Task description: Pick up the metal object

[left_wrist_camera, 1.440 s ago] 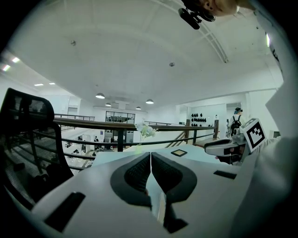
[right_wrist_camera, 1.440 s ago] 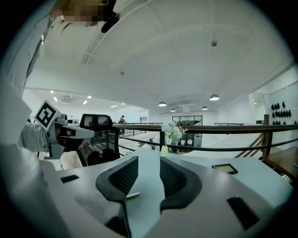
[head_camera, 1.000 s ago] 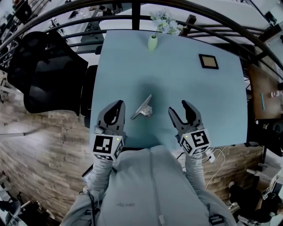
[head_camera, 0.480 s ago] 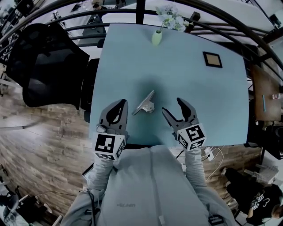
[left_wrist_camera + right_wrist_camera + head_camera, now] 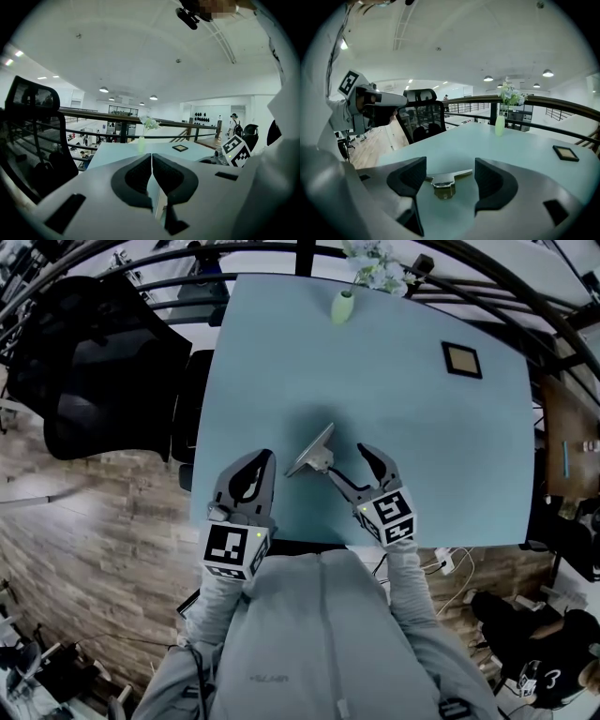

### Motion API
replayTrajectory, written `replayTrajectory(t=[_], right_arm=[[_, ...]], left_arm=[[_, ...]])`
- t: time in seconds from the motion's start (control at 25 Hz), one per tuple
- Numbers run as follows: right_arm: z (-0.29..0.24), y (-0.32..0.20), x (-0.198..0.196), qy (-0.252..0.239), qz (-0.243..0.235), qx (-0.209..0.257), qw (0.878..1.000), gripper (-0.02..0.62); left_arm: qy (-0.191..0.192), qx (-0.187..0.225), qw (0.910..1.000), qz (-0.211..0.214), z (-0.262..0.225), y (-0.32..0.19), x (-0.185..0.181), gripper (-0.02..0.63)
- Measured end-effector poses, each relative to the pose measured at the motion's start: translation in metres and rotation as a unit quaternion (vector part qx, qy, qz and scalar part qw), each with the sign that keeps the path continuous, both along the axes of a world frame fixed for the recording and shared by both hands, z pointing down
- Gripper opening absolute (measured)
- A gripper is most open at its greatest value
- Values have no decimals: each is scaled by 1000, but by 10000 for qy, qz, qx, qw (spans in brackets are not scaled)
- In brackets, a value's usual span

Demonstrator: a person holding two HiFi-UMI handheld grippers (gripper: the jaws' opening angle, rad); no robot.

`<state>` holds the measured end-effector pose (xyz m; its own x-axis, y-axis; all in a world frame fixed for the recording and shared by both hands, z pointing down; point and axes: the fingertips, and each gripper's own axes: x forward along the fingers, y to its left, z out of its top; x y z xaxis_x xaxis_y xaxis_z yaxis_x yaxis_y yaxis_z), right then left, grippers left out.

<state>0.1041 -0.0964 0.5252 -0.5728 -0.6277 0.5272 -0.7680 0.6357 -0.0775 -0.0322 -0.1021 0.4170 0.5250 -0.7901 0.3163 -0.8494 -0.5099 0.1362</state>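
Right gripper is reaching forward, low over the blue table, jaws opening around the metal object lying flat there (pads not pressing it). Left gripper is waiting alongside, jaws together, empty. Black-and-white square markers are showing on both.

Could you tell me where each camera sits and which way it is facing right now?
Head view: on the person's head, looking steeply down on the table; shows torso, forearms, left gripper and right gripper.
Left gripper view: on that gripper, along its shut jaws across the table towards the vase; the right gripper's marker cube shows at right.
Right gripper view: on that gripper, along its opening jaws, the metal object lying untouched between them.
Shared: all three show the vase.
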Motion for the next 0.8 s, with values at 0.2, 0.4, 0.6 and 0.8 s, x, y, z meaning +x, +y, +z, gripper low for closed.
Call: replayTrajectory(t=[0.2, 0.4, 0.6, 0.8], right_arm=[[26, 0, -14, 55, -189, -231, 9995, 305], [55, -1, -27, 217, -378, -400, 9982, 320], [84, -1, -35, 454, -551, -596, 9957, 331], [103, -4, -39, 566, -580, -688, 9943, 333]], left_arm=[[40, -113, 9999, 9, 10, 1, -1, 29], [49, -267, 9996, 32, 24, -2, -1, 29], [73, -369, 9993, 84, 34, -4, 3, 29], [73, -466, 9988, 162, 44, -8, 6, 29]])
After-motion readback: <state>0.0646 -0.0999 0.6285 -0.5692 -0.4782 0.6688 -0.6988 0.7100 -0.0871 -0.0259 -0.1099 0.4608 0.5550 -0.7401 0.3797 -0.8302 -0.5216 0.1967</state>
